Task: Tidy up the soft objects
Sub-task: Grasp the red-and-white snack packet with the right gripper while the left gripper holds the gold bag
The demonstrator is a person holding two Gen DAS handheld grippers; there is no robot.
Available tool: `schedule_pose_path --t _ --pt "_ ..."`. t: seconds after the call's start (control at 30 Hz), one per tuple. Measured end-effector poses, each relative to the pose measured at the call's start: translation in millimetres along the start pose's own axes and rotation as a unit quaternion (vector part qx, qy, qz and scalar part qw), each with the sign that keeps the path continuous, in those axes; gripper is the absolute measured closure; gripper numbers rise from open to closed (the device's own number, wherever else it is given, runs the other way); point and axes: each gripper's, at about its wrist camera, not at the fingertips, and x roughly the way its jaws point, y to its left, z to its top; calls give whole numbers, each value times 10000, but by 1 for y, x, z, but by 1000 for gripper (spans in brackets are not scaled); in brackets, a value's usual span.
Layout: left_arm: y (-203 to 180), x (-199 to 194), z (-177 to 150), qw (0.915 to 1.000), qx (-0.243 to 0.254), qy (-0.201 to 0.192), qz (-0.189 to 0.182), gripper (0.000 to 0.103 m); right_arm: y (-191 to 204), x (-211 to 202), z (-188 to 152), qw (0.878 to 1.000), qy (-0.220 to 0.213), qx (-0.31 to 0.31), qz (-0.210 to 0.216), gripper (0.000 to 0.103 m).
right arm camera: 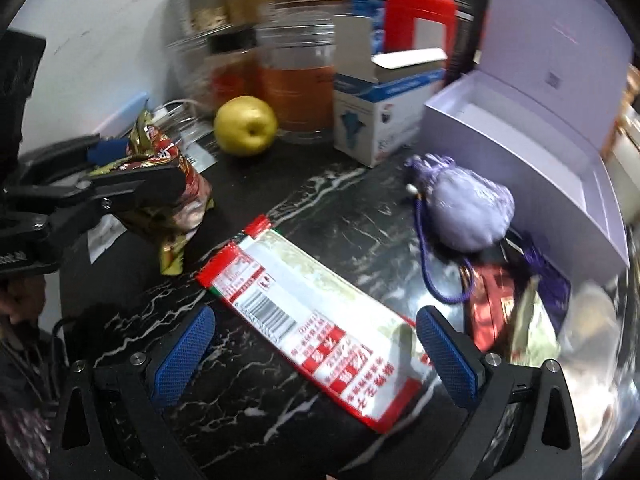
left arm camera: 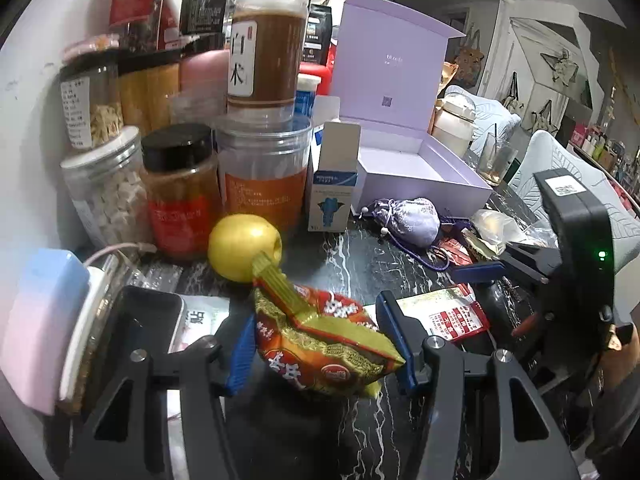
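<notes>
My left gripper [left arm camera: 318,348] is shut on a crinkled red and gold snack bag [left arm camera: 320,340], held just above the black marble table [left arm camera: 360,256]. The right wrist view shows that same left gripper [right arm camera: 120,168] at the left with the snack bag [right arm camera: 176,200] hanging from it. My right gripper [right arm camera: 318,360] is open, its blue pads [right arm camera: 184,360] standing either side of a flat red and white packet [right arm camera: 320,340] that lies on the table. The left wrist view has this right gripper [left arm camera: 500,262] beyond the packet [left arm camera: 452,312]. A lavender drawstring pouch [right arm camera: 468,208] sits by the box.
An open lavender gift box [left arm camera: 420,172] stands at the back right. Jars and bottles [left arm camera: 180,192] crowd the back left beside a yellow apple [left arm camera: 240,246] and a small white and blue carton [left arm camera: 334,184]. More packets [right arm camera: 492,300] lie below the pouch.
</notes>
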Motion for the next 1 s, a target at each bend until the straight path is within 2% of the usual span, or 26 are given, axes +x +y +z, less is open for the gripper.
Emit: schedule_pose_path --t 0.13,0.23,0.3,0.37,0.43,0.53,0.77,0.93,1.0 --pt "-1 -2 2 10000 39 -18 50 47 2 8 9 9994 -37 -328 42 0" --pt "-2 -1 2 9999 77 -15 94 47 -1 18 13 9988 109 -428 193 3" --pt "-4 -1 1 9998 126 -16 126 47 -1 26 12 9981 299 -457 275 11" --pt "-7 0 1 9997 187 -22 158 47 1 23 10 9980 220 -573 134 20" --pt "-10 2 1 9996 236 -25 171 47 2 18 7 9984 139 -531 137 37" --pt "-12 6 0 9997 225 1 91 47 -2 10 1 9994 127 -325 16 45" --pt "-7 25 -9 9998 49 188 -87 47 -16 -11 -22 9985 61 525 -159 49" --pt "-13 28 -9 9998 115 158 -77 47 -15 -25 -45 9966 -57 777 -263 49" --pt "-13 30 -8 9998 43 183 -110 51 -17 -30 -51 9952 -153 901 -364 51"
